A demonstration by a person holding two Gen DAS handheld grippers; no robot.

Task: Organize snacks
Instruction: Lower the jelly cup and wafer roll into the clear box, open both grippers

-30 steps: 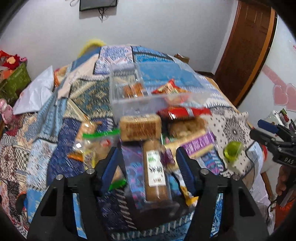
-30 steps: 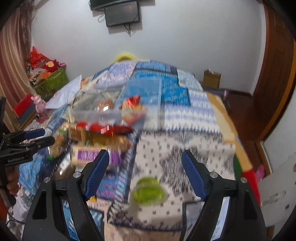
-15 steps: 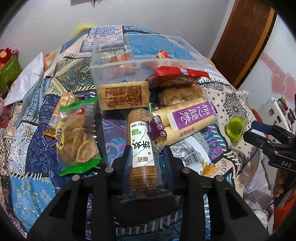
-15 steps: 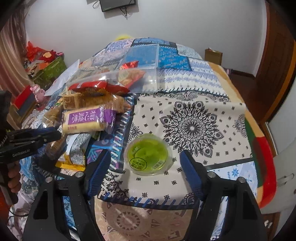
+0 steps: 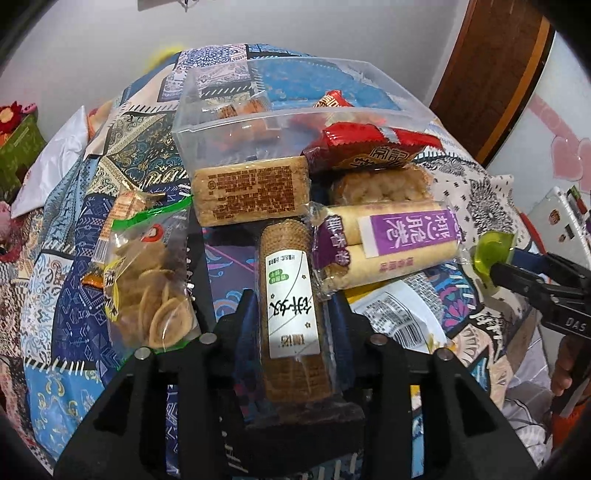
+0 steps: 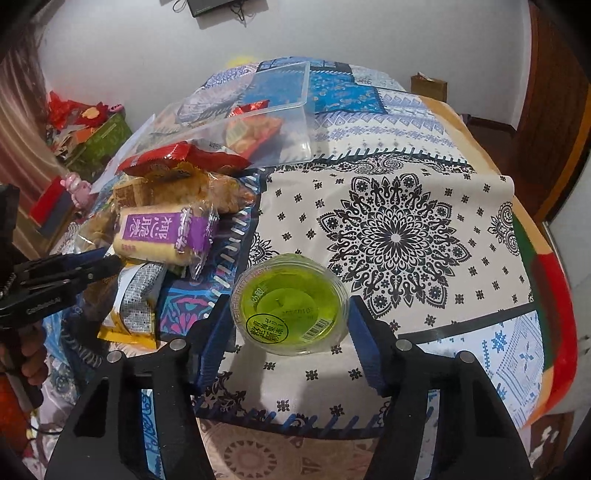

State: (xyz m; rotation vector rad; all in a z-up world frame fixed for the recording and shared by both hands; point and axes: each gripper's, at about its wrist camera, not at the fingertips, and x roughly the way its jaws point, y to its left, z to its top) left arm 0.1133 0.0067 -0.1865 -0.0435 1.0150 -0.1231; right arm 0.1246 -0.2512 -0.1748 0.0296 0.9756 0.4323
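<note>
The near end of the biscuit roll (image 5: 291,314) is hidden behind the black body of the left hand-held gripper (image 5: 291,321). A white packet (image 5: 402,317) lies mostly buried under the purple-labelled roll pack (image 5: 388,243), its print too small to read. The jelly cup (image 5: 493,254) is partly covered by the right hand-held gripper (image 5: 517,273) in the left wrist view. Packets inside the clear box (image 5: 236,125) blur through its wall. The wall screen (image 6: 218,7) is cut off by the top edge.
</note>
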